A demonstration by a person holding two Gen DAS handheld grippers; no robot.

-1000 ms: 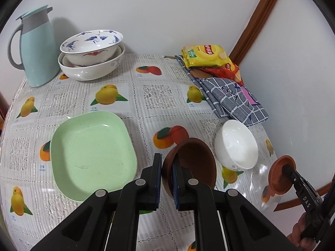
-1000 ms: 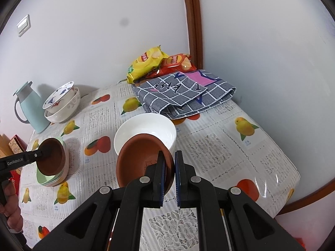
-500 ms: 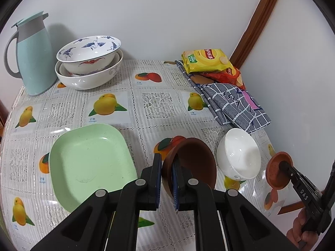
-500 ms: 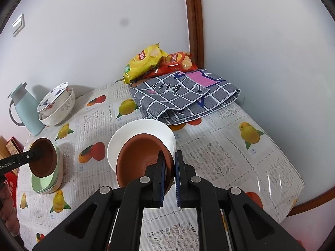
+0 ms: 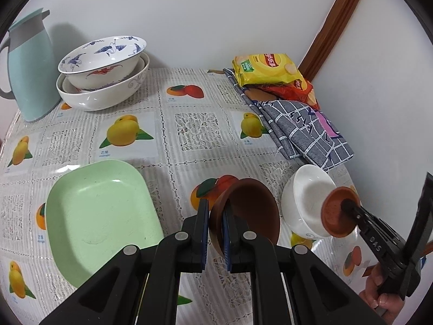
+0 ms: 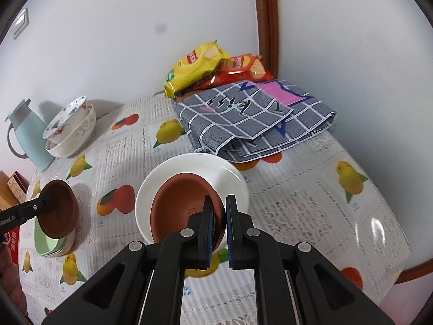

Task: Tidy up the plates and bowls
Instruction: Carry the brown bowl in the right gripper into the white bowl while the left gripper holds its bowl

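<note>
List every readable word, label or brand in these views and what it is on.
"DAS": right tongs' arm.
"Robot.AI", start cut off: left tongs' arm.
Yellow chip bag: logo too blurred to read.
Grey checked cloth: black script, illegible.
Tablecloth: captions under fruit too small.
Red box: characters unreadable.

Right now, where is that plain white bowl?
The white bowl sits on the table's right side, just in front of the folded grey checked cloth, under the brown bowl held by the right tool.
</note>
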